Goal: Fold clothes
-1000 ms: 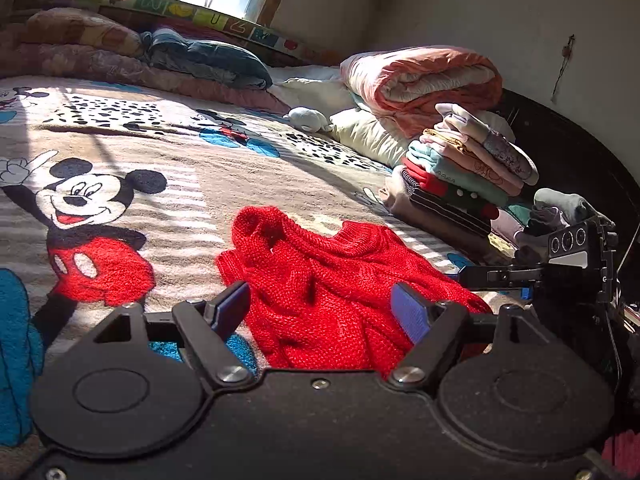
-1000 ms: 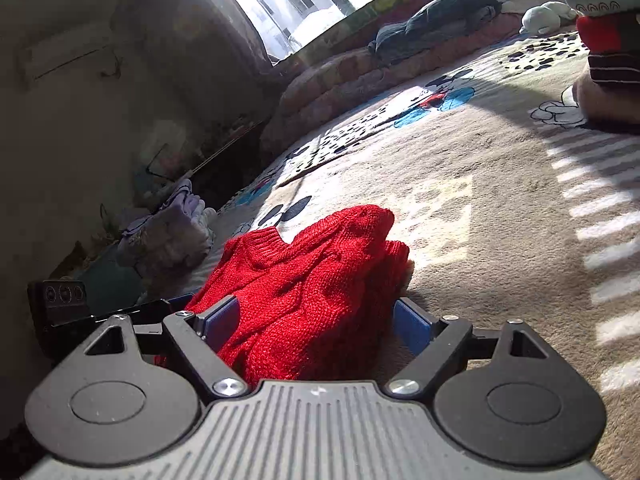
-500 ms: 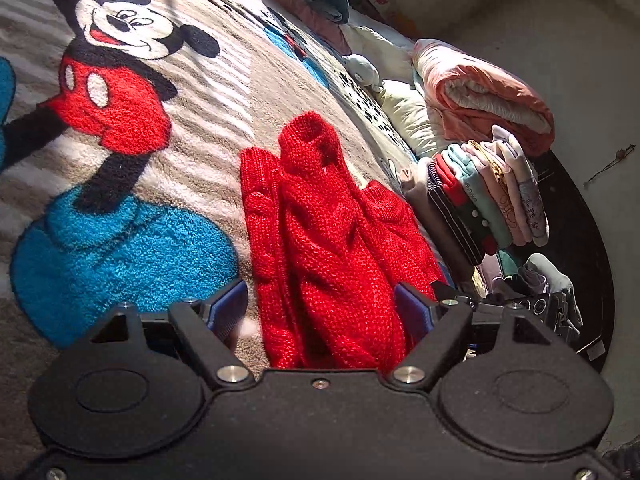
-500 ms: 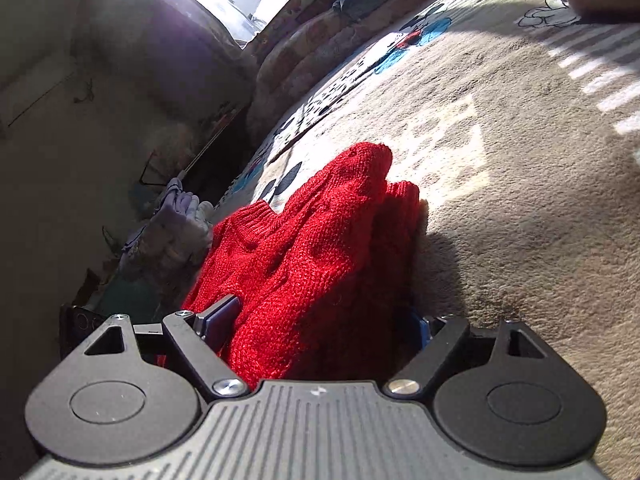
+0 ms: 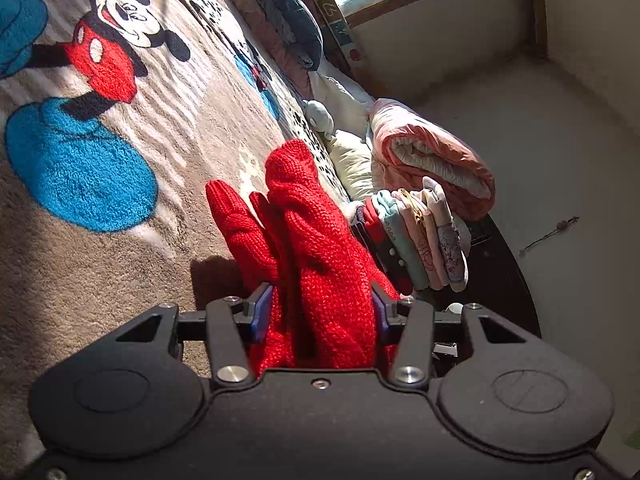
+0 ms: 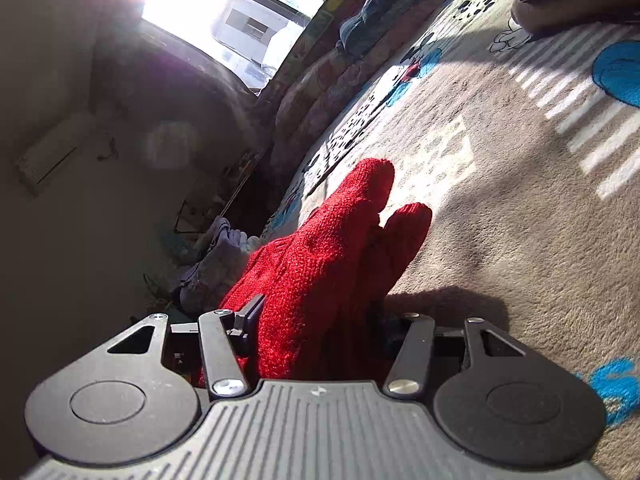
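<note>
Sunlit bed under a cartoon-mouse blanket (image 5: 100, 208), window at its far end. Red knit sweater (image 5: 320, 264) lies bunched on the blanket, near the stack of folded clothes (image 5: 412, 240). Left gripper (image 5: 318, 314) fingers clenched on one end of the sweater. Right gripper (image 6: 320, 316) fingers pinched on the other end. Only left view shows the stack and rolled pink quilt (image 5: 432, 160) behind it; only right view shows grey garments (image 6: 216, 264) beyond the sweater, off the bed's edge.

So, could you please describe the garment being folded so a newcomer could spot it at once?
On the cartoon-mouse blanket covering the bed, beside the stack of folded clothes, lies the red sweater. It is the only chunky cable-knit, solid red, clamped in both grippers.
</note>
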